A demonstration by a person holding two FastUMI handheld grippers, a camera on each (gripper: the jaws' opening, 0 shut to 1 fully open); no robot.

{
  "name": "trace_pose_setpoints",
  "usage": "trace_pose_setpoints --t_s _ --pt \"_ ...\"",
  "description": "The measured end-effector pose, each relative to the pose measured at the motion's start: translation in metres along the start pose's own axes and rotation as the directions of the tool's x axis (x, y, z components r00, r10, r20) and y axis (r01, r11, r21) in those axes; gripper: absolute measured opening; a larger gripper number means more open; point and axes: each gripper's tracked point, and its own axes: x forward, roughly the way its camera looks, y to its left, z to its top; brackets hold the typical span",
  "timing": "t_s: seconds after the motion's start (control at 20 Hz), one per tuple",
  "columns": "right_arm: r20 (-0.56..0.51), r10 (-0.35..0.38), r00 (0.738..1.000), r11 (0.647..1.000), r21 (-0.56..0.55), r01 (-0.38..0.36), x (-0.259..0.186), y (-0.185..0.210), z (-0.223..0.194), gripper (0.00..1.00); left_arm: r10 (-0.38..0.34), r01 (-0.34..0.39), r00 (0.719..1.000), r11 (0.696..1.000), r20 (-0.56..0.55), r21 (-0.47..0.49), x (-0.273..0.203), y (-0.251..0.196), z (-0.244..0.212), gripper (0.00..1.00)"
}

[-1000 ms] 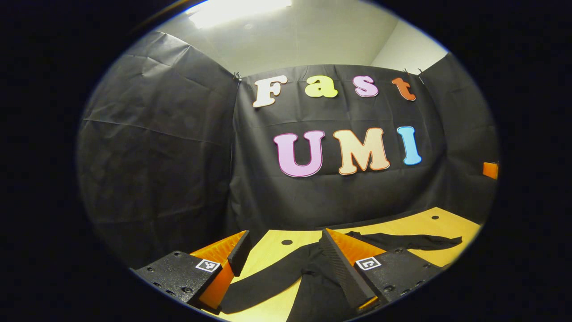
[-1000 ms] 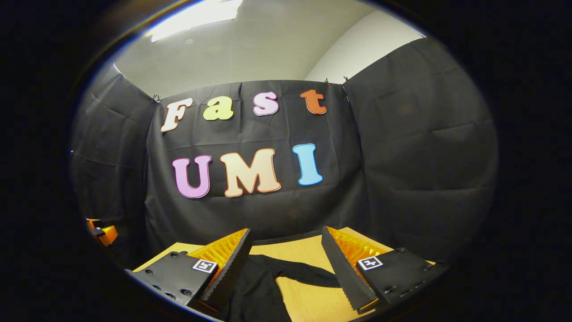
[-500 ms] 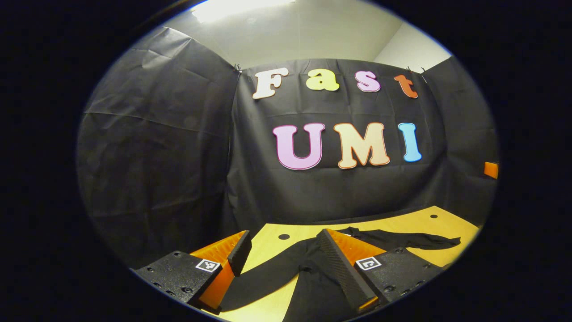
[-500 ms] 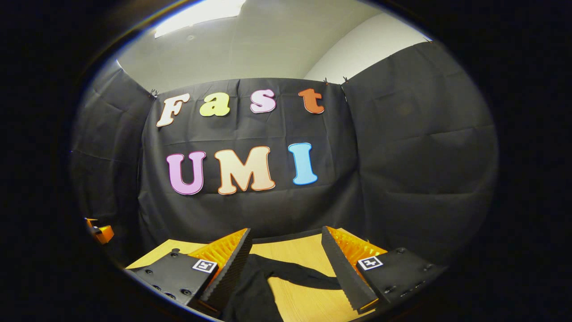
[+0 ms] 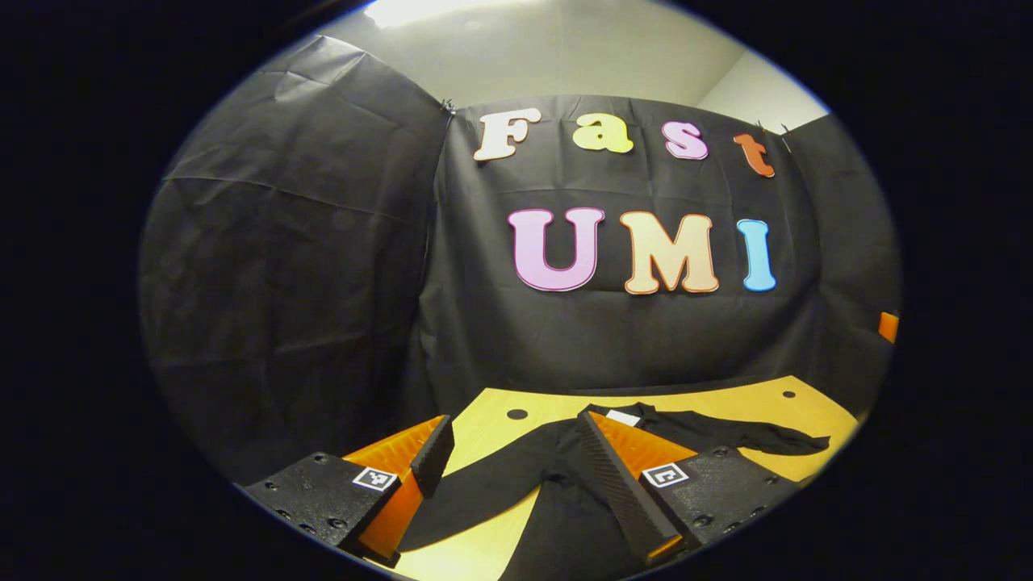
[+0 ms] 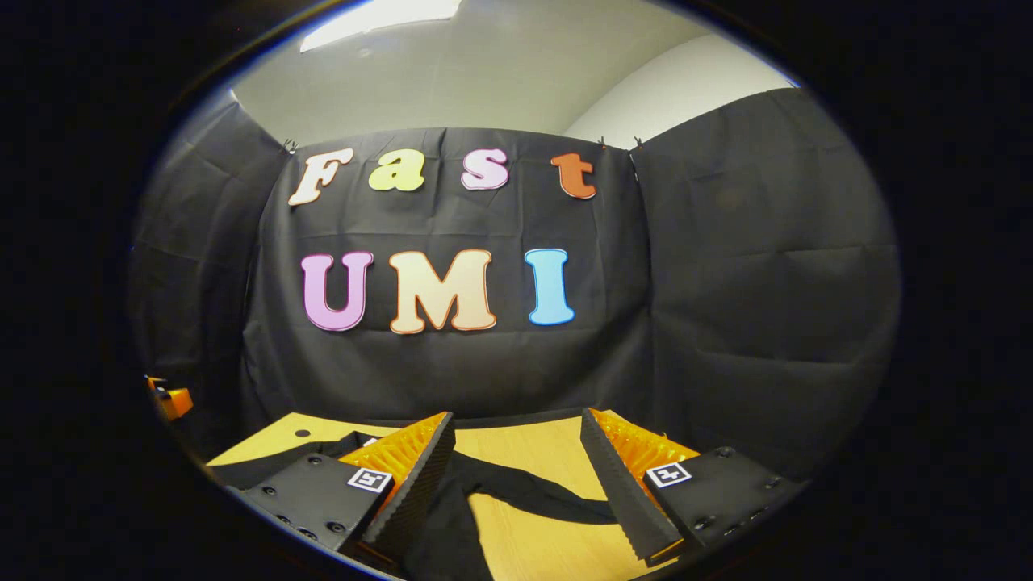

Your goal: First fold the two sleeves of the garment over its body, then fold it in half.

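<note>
A black long-sleeved garment [image 5: 557, 516] lies flat on the wooden table [image 5: 742, 403], both sleeves spread outward. In the left gripper view its left sleeve [image 5: 476, 492] runs between my fingers and its right sleeve [image 5: 742, 436] stretches off to the right, with a white neck label [image 5: 622, 417] at the collar. My left gripper [image 5: 512, 460] is open above the garment's shoulder. In the right gripper view the garment's body [image 6: 452, 532] sits low left and a sleeve [image 6: 533, 500] crosses between the fingers of my right gripper [image 6: 516, 460], which is open and holds nothing.
The table [image 6: 533, 444] has small round holes [image 5: 517, 414] near its far edge. Black cloth walls close in the booth behind and on both sides. An orange part of the other gripper [image 6: 171, 399] shows at the far left in the right gripper view.
Both views have tilted downward and more table and garment show; the collar with its white label has come into sight. Both grippers stay open.
</note>
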Motion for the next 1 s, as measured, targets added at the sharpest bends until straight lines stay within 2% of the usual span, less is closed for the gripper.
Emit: trace_pose_setpoints --t_s 0.2,0.25,0.3,0.4,0.45,0.5,0.55,0.65,0.75,0.8,0.85,0.95,1.0 --pt "-0.037 0.009 0.999 1.0 -0.02 -0.01 0.023 -0.009 -0.019 0.98 0.036 -0.036 0.999 0.999 -0.003 0.017 -0.002 0.01 -0.001 0.94" --pt "-0.05 0.008 0.999 1.0 -0.015 -0.009 0.029 -0.013 -0.027 0.96 0.047 -0.047 0.999 0.999 -0.001 0.022 -0.003 0.012 0.0 0.97" --pt "-0.066 0.005 0.998 1.0 -0.007 -0.006 0.036 -0.018 -0.033 0.98 0.058 -0.059 0.998 0.998 0.003 0.03 -0.004 0.015 0.001 0.94" --pt "-0.1 -0.005 0.995 1.0 0.005 0.005 0.048 -0.03 -0.05 0.96 0.081 -0.081 0.997 0.995 0.014 0.049 -0.007 0.02 0.005 0.94" --pt "-0.112 -0.013 0.994 1.0 0.006 0.014 0.054 -0.037 -0.059 0.96 0.089 -0.09 0.996 0.994 0.018 0.06 -0.01 0.022 0.006 0.97" --pt "-0.126 -0.023 0.992 1.0 0.001 0.023 0.061 -0.044 -0.067 0.98 0.098 -0.099 0.995 0.993 0.02 0.07 -0.012 0.023 0.006 0.94" --pt "-0.145 -0.036 0.989 0.999 -0.004 0.036 0.068 -0.054 -0.077 0.98 0.106 -0.107 0.994 0.991 0.021 0.078 -0.014 0.025 0.006 0.97" --pt "-0.183 -0.053 0.982 0.999 -0.002 0.053 0.079 -0.069 -0.096 0.98 0.118 -0.118 0.993 0.989 0.011 0.086 -0.019 0.026 0.003 0.94" --pt "-0.224 -0.063 0.973 0.998 -0.008 0.062 0.091 -0.084 -0.115 0.96 0.131 -0.131 0.991 0.987 0.007 0.094 -0.023 0.028 0.003 0.97" --pt "-0.247 -0.07 0.966 0.998 -0.016 0.068 0.096 -0.091 -0.124 0.98 0.135 -0.135 0.991 0.986 0.007 0.1 -0.024 0.027 0.003 0.97" --pt "-0.269 -0.075 0.96 0.997 -0.019 0.073 0.099 -0.098 -0.133 0.98 0.139 -0.139 0.99 0.985 0.008 0.107 -0.024 0.028 0.005 0.94" --pt "-0.296 -0.089 0.951 0.996 -0.014 0.089 0.106 -0.111 -0.146 0.95 0.144 -0.144 0.99 0.983 0.013 0.117 -0.026 0.028 0.007 0.97" --pt "-0.307 -0.097 0.947 0.995 -0.013 0.098 0.109 -0.118 -0.152 0.98 0.145 -0.145 0.989 0.982 0.014 0.119 -0.027 0.027 0.007 0.97"
